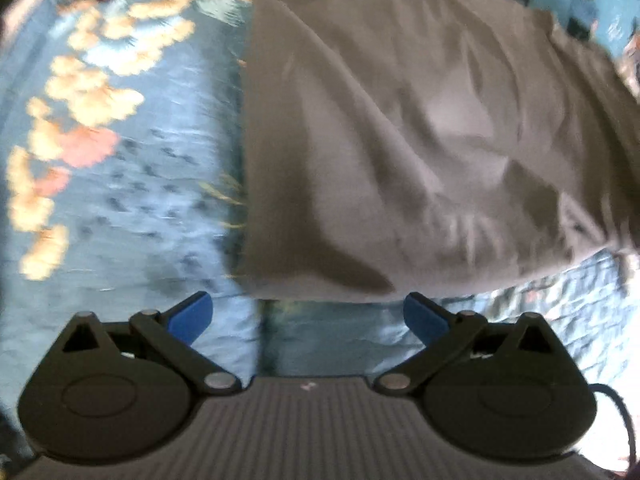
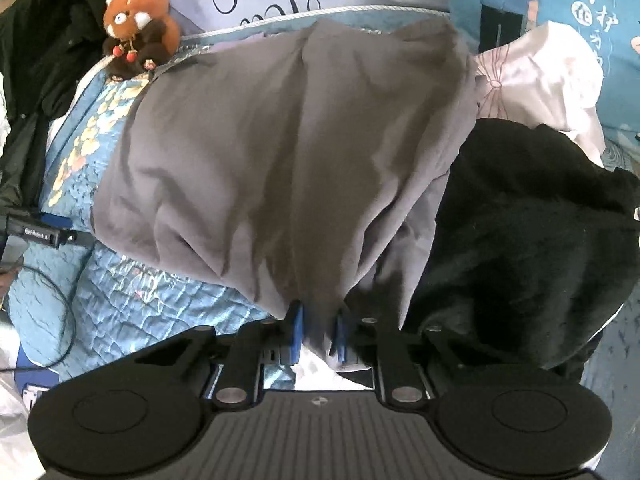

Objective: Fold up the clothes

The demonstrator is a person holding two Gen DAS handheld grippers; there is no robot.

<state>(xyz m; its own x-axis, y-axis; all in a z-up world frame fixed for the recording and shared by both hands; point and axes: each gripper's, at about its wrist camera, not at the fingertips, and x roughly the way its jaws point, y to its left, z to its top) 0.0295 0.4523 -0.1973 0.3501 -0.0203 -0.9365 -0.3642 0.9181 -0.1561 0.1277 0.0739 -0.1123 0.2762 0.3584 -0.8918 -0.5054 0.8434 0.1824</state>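
**Inspector:** Presently, your right gripper [image 2: 319, 334] has its blue pads pinched on the near edge of the grey garment [image 2: 280, 152]; the cloth bunches between them and rises in folds from that point. No earlier picture is on hand.

**Operator:** And my left?

**Inspector:** Your left gripper [image 1: 308, 318] stands wide, nothing between its blue fingertips [image 1: 192, 316]. It hangs just short of the garment's near hem, over the blue floral quilt [image 1: 120, 184]. That view is blurred.

**Operator:** Where does the garment lie?

**Inspector:** Spread on the quilt, running away from you toward the pillows. A black garment [image 2: 528, 240] touches its right side, a white cloth [image 2: 536, 80] beyond that.

**Operator:** Any writing?

**Inspector:** A small black device [image 2: 36, 234] at the left carries white lettering, too small for me to read with confidence. The blue pillow [image 2: 580, 20] shows white Chinese characters and cartoon figures. A plush red panda [image 2: 138, 28] sits at the quilt's far left corner.
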